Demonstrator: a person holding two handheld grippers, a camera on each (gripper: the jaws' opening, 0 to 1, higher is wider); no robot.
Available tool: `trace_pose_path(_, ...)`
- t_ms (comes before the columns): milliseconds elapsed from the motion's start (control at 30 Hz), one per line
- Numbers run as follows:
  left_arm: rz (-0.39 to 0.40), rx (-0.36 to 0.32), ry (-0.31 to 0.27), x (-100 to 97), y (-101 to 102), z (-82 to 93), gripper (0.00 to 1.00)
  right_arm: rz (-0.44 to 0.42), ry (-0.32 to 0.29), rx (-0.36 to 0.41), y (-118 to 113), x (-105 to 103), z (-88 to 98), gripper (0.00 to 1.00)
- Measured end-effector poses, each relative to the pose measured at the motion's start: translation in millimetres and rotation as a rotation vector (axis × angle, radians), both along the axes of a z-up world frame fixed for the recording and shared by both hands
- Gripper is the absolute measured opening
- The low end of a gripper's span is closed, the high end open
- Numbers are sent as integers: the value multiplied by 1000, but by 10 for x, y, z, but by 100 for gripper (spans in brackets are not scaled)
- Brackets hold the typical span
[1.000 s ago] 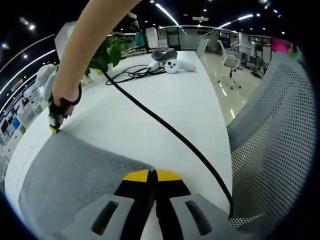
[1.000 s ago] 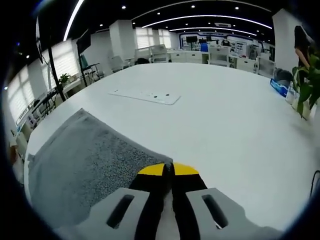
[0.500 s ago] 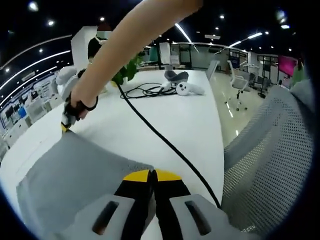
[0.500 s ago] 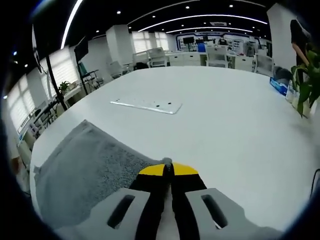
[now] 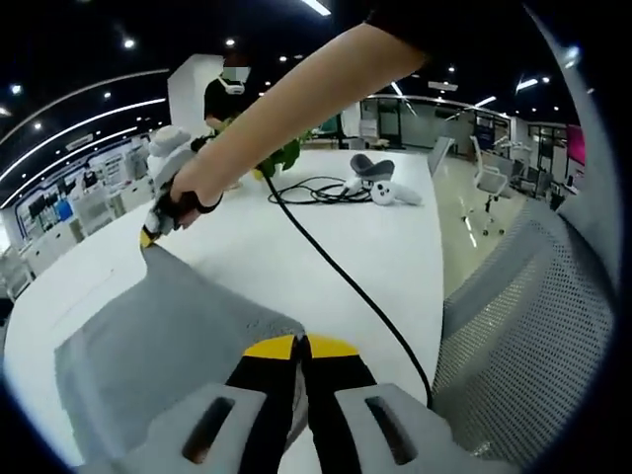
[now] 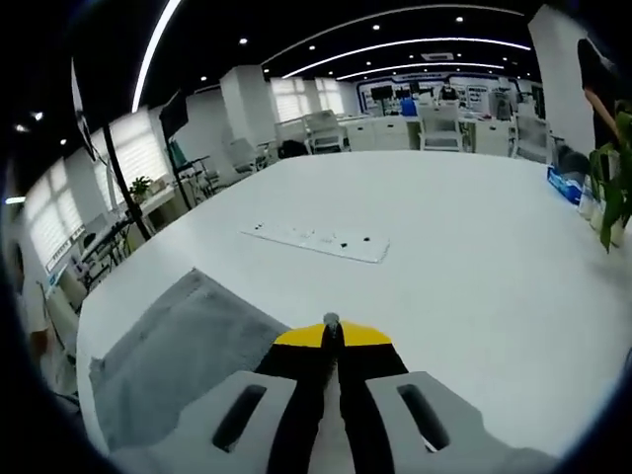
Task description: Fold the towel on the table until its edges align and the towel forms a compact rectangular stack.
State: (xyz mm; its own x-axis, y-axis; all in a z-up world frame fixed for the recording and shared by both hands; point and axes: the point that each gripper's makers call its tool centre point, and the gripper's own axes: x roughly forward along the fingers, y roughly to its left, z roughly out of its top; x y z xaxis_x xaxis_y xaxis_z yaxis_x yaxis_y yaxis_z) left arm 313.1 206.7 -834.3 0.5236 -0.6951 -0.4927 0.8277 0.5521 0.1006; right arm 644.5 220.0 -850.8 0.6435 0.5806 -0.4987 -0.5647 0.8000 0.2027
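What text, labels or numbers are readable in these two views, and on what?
None can be read.
Blue box at the far table edge, right gripper view: print too small and blurred.
Background wall displays, left gripper view: blurred, nothing legible.
Grey towel, white plate on the table, black cable, white controllers: no visible marking.

L claw (image 5: 299, 343) at bottom centre of left gripper view, jaws pressed together. R claw (image 6: 331, 330) likewise closed; in left gripper view it's upper left, bare forearm (image 5: 296, 109) reaching diagonally from top.
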Motion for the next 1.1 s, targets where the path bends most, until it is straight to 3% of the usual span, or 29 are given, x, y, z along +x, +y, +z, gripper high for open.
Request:
trace_pose_path(433, 101, -40, 14, -1, 396, 121, 2, 49, -28, 24, 373, -15, 170, 0)
trace_pose_path(667, 160, -69, 20, 0, 563, 187, 2, 47, -17, 76, 534, -53, 295, 0)
trace_pose_path(1100, 364, -150, 40, -6, 1183, 361, 2, 49, -3, 160, 863, -11, 495, 0)
